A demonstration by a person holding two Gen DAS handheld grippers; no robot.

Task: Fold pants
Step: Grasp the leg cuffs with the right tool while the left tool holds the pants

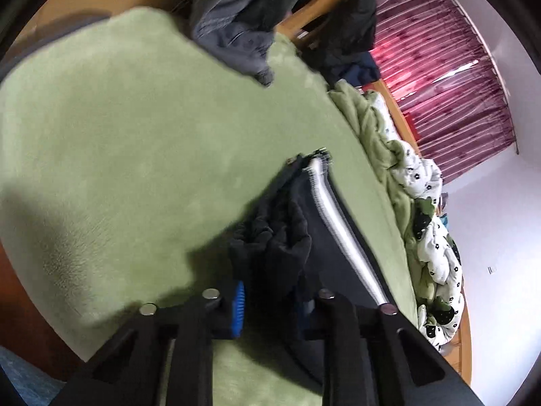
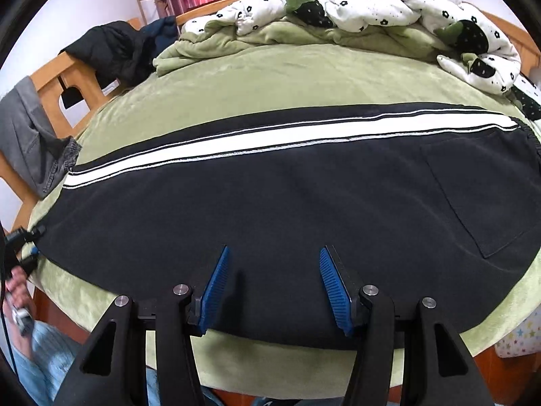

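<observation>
Blue ribbed pads (image 2: 215,291) of the right gripper (image 2: 275,287) are held apart, nothing pinched, just above the near edge of the black pants (image 2: 270,203), which are laid flat across the green blanket (image 2: 270,77). At the leg end, a bunched fold of the dark cloth is clamped between the jaws of the left gripper (image 1: 270,299). A white side stripe (image 2: 287,137) is seen running along the pants. Farther off, a flowered quilt (image 2: 372,3) is heaped before red curtains (image 1: 439,84).
</observation>
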